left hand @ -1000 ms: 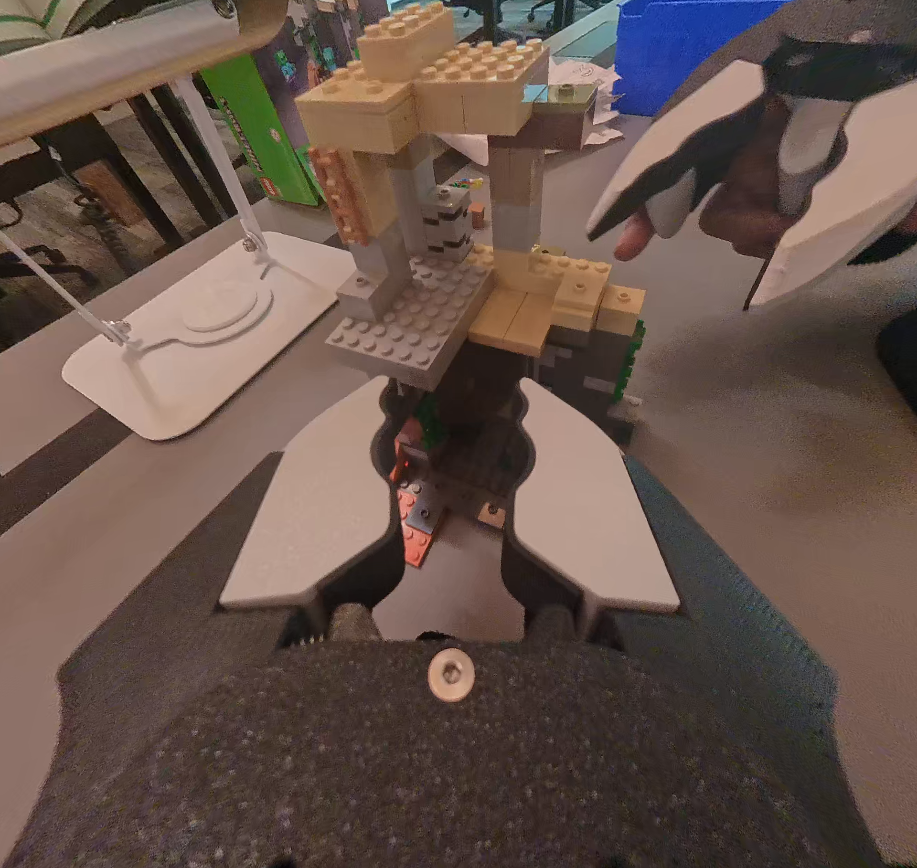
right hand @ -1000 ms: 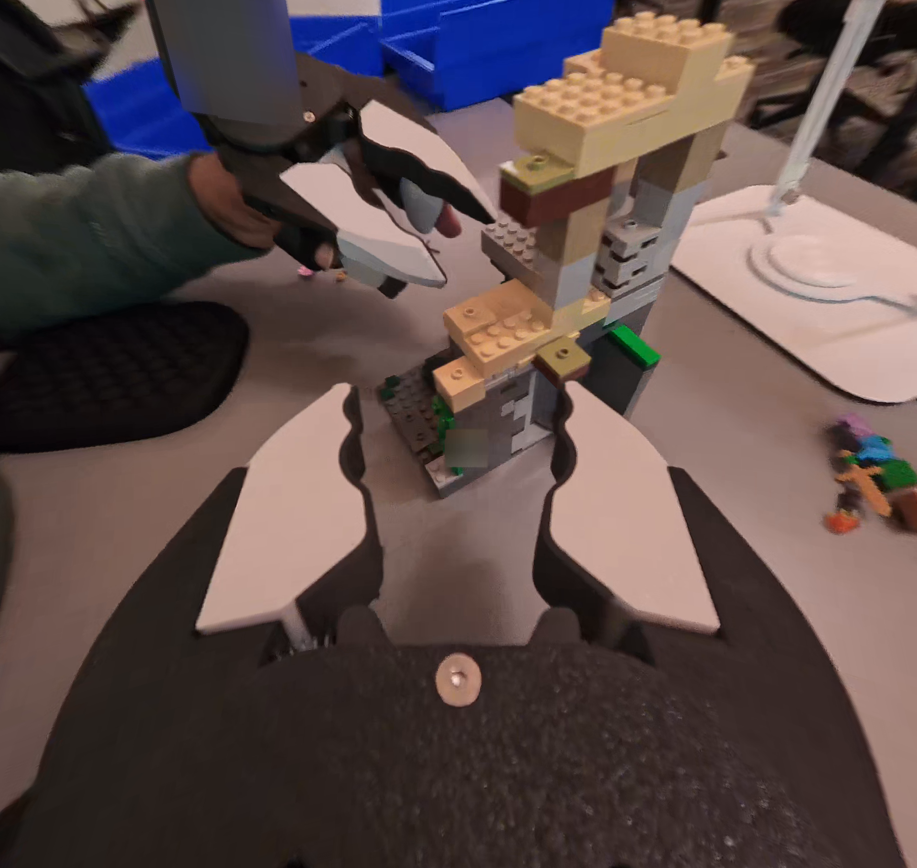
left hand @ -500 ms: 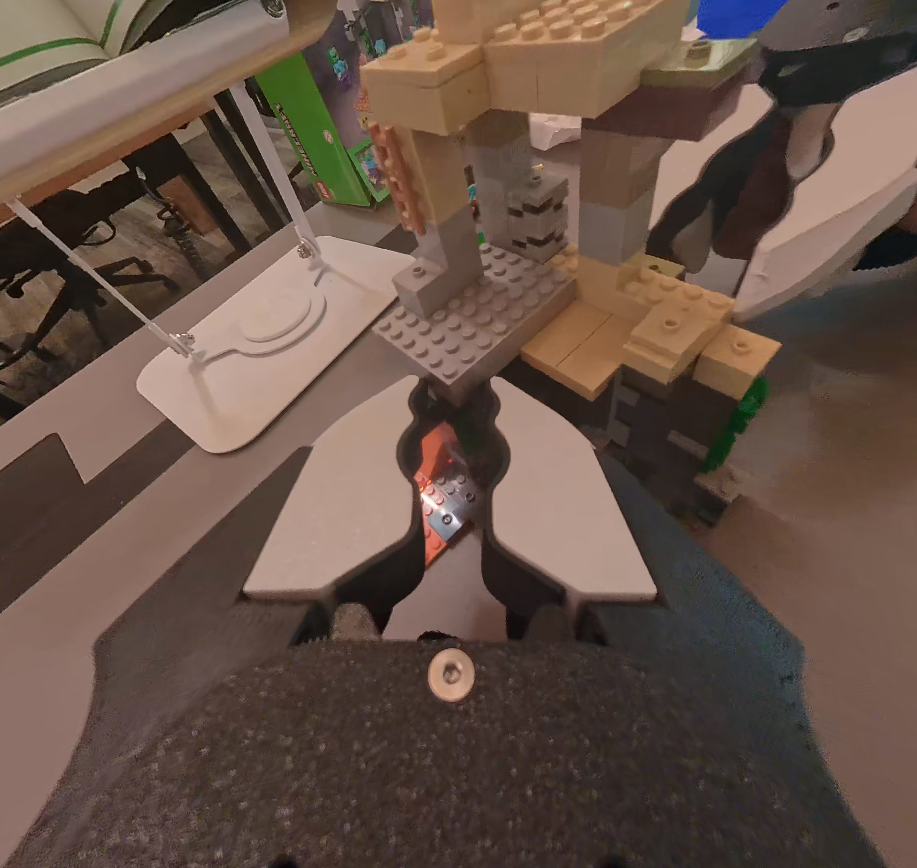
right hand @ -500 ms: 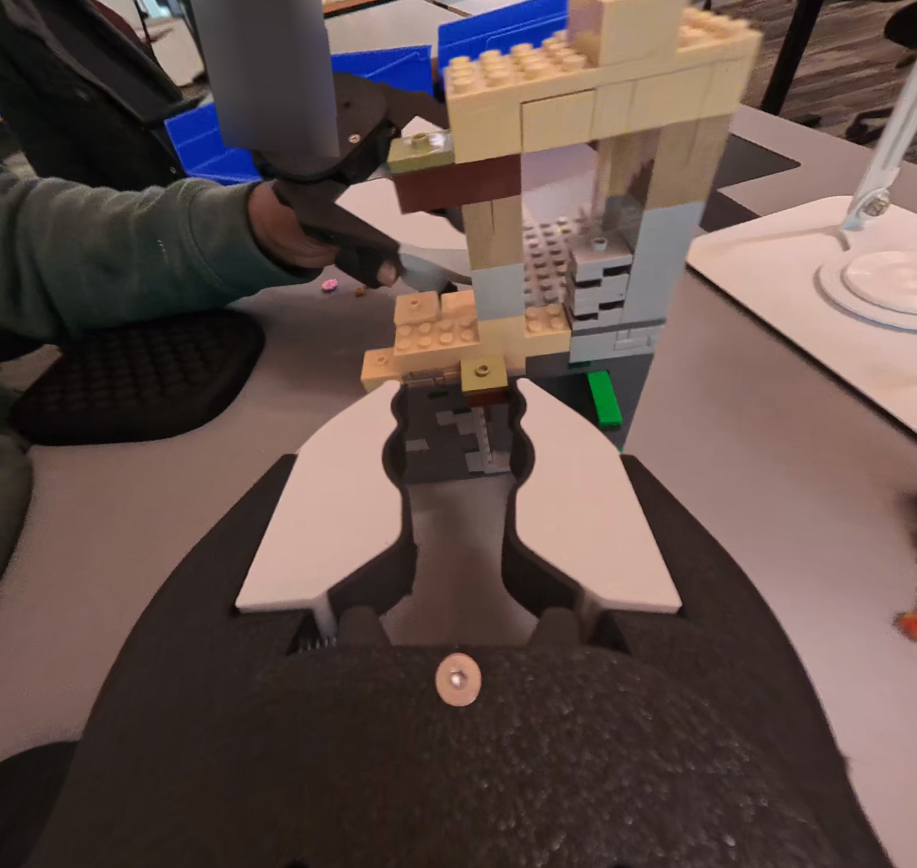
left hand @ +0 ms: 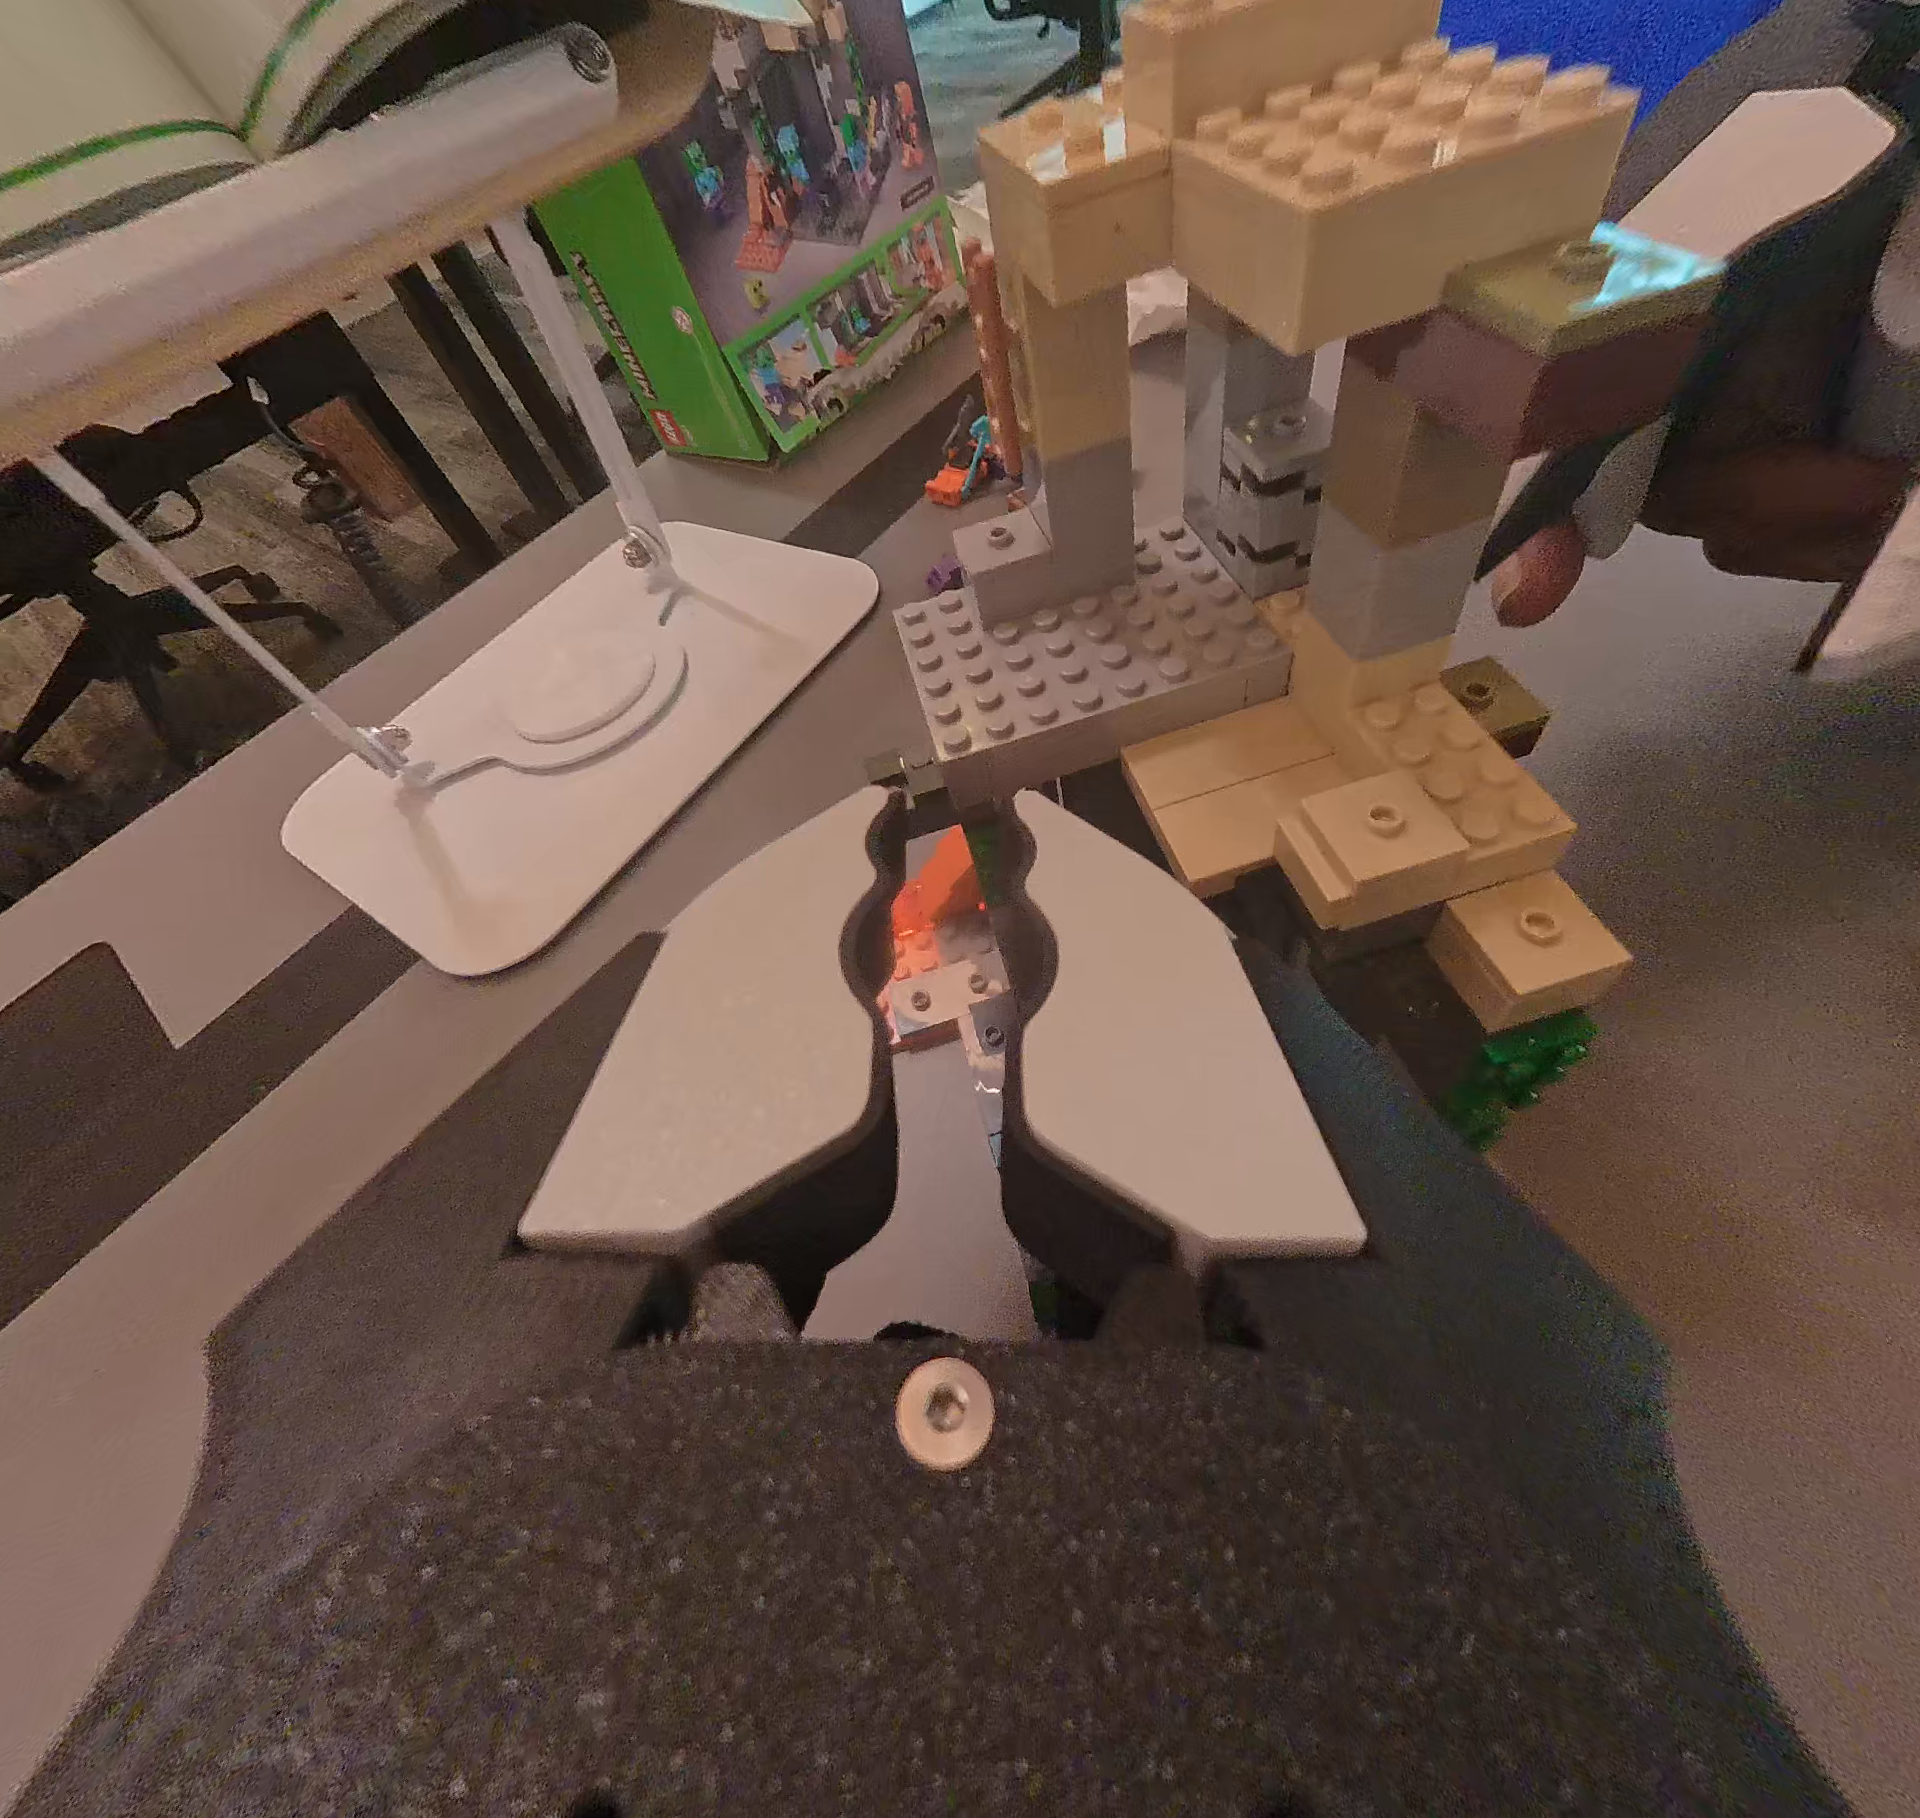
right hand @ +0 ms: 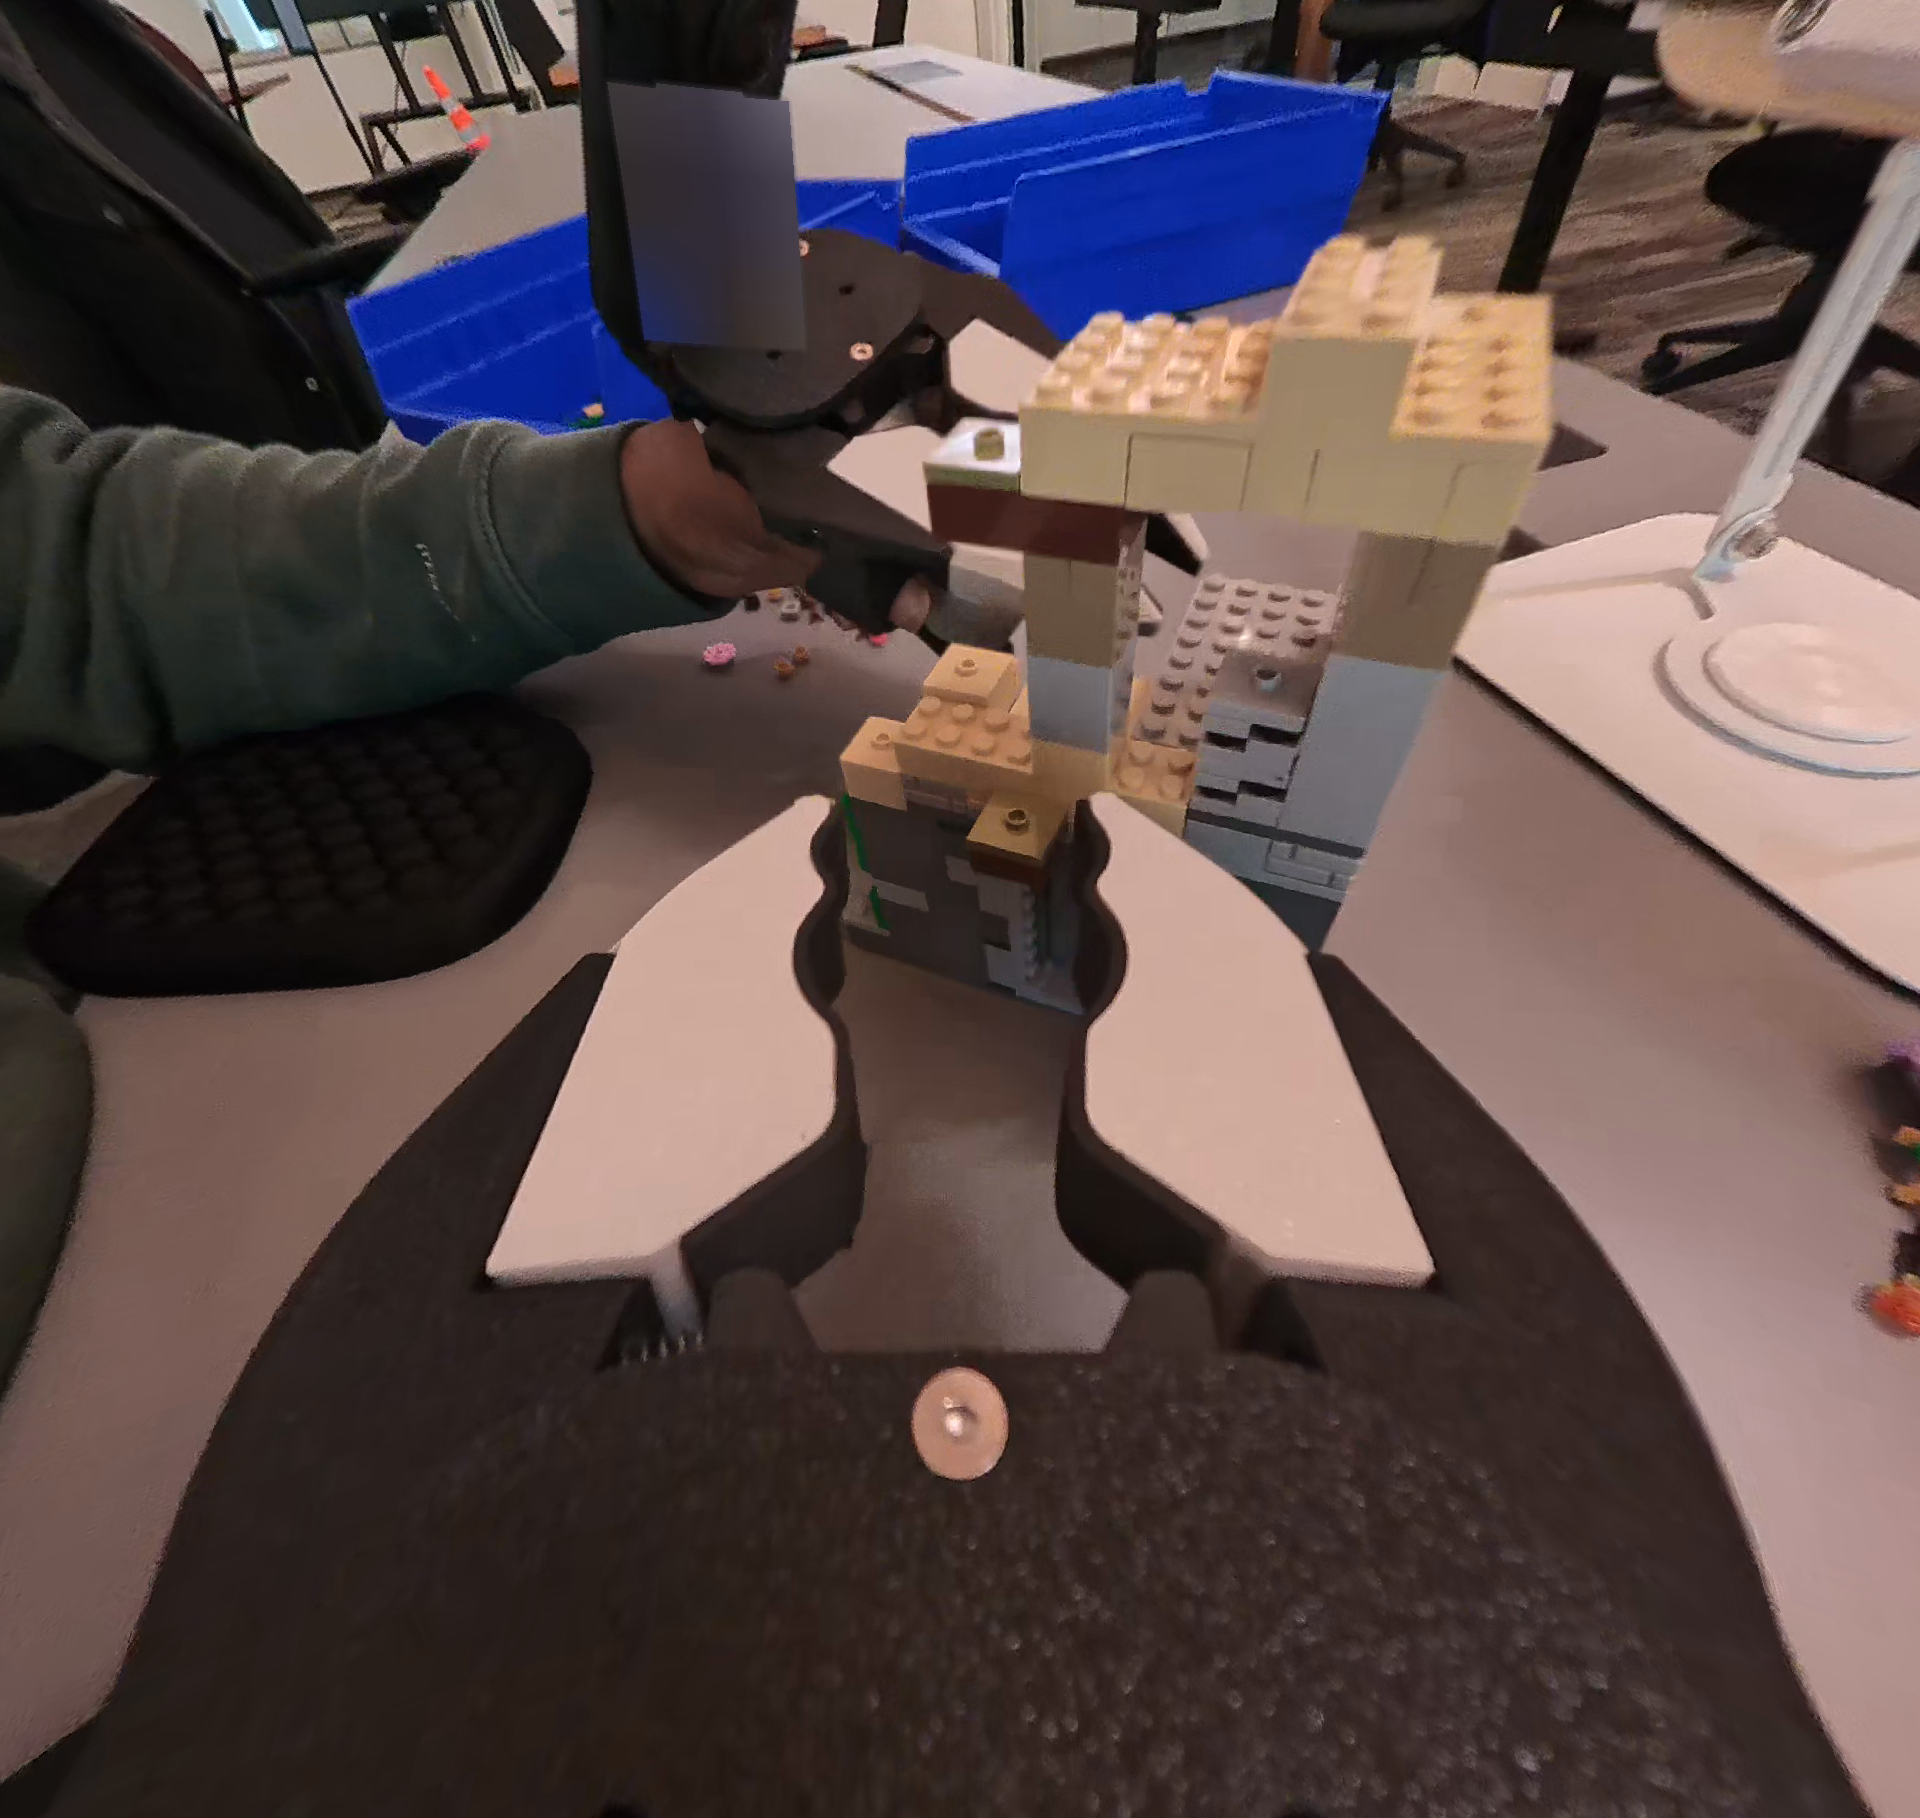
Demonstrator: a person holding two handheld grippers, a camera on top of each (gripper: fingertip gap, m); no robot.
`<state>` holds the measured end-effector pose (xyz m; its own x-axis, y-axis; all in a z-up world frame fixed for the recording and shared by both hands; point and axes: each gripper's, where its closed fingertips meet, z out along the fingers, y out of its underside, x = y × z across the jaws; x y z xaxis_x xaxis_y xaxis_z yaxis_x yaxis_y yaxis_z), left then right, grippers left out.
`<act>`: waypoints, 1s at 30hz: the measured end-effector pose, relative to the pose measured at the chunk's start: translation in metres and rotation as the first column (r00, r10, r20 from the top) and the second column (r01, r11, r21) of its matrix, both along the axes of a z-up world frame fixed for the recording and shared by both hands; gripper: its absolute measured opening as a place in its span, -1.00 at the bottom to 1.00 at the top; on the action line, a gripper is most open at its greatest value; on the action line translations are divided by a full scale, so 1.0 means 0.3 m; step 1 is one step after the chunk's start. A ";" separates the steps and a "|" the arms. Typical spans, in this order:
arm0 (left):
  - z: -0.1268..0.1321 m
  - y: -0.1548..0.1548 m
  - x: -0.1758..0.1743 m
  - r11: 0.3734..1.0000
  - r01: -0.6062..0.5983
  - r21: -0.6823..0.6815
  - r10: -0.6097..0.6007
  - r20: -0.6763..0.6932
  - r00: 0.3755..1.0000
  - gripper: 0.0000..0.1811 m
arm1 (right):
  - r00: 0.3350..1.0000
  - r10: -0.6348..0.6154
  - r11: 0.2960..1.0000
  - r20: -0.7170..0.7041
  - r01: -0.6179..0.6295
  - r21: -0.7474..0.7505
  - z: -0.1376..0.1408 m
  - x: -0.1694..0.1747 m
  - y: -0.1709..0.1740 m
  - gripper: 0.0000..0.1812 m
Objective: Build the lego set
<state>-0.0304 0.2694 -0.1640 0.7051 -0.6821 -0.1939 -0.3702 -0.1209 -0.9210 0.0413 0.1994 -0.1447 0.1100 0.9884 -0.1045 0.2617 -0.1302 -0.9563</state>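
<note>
The lego model (left hand: 1299, 210) is a tower with a tan studded roof, grey and tan pillars, a grey plate and a dark base, standing on the grey table. In the left wrist view my left gripper (left hand: 958, 818) is closed to a narrow gap on the model's lower edge, under the grey plate (left hand: 1081, 667). In the right wrist view my right gripper (right hand: 961, 818) clamps the model's dark grey base block (right hand: 956, 895). The model (right hand: 1278, 438) hides the left gripper's fingertips there; its body (right hand: 790, 355) and a hand show behind. One of the right gripper's white fingers (left hand: 1766, 168) shows beside the roof.
A white stand base (left hand: 582, 750) holds an open booklet (left hand: 208, 23) at the left, with the green lego box (left hand: 769, 314) behind it. Blue bins (right hand: 1143, 189) stand at the back. A black pad (right hand: 312, 833) lies left. Loose small pieces (right hand: 748, 651) (right hand: 1901, 1197) lie on the table.
Both grippers have moved in onto the model from opposite sides and narrowed their jaws on its lower part. The model now looks closer and larger in both views.
</note>
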 end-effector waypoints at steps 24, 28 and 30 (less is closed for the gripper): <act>0.163 -0.175 0.163 0.995 0.101 0.026 -0.103 0.151 0.983 -0.85 | 0.945 -0.194 0.969 0.264 0.143 0.203 0.202 -0.068 0.115 -1.00; 0.161 -0.175 0.174 0.995 0.099 0.031 -0.103 0.148 0.984 -0.85 | 0.931 -0.177 0.972 0.320 0.115 0.203 0.198 -0.070 0.114 -1.00; 0.161 -0.175 0.174 0.995 0.101 0.028 -0.104 0.147 0.984 -0.86 | 0.930 -0.166 0.975 0.329 0.105 0.194 0.196 -0.070 0.111 -1.00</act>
